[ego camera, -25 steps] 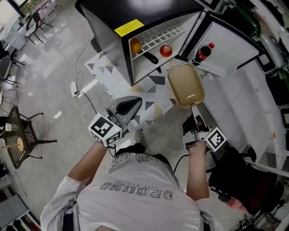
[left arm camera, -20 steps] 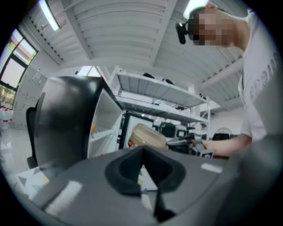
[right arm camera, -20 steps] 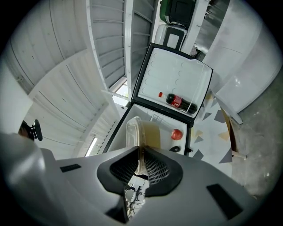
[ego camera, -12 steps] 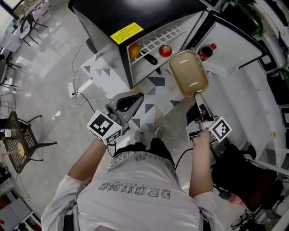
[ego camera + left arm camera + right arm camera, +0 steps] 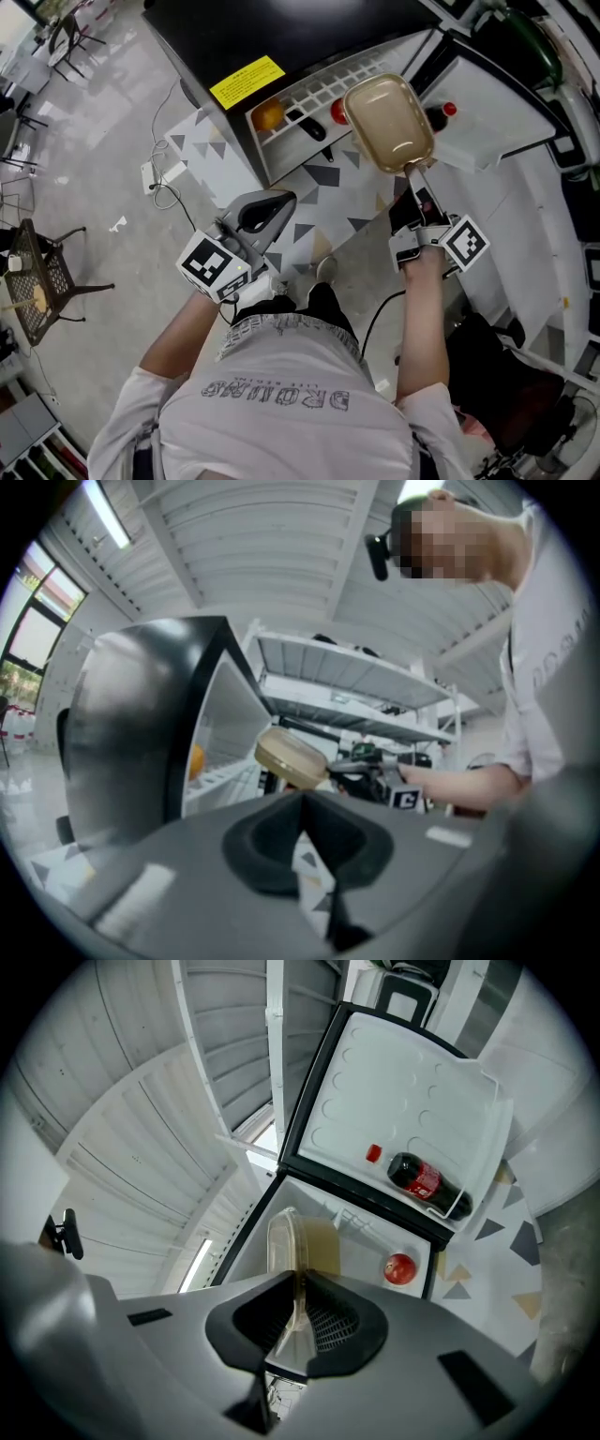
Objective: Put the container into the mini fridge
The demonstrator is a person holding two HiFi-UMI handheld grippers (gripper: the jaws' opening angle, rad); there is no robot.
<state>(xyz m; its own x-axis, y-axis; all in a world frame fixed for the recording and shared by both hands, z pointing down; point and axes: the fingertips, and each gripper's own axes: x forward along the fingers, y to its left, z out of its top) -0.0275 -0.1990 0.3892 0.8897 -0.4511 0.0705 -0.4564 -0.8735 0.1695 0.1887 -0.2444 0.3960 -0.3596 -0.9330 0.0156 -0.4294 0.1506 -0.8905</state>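
Container (image 5: 389, 122) has moved right up to the open mini fridge (image 5: 281, 33), your right gripper (image 5: 413, 178) clamped tight on its rim, so shelving it looks next.

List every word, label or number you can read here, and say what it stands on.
Yellow label on the mini fridge top: print too small to read.
Shirt print: outlined letters, upside down, not surely legible.
Bottle red label: too blurred to read.
No text reads clearly.
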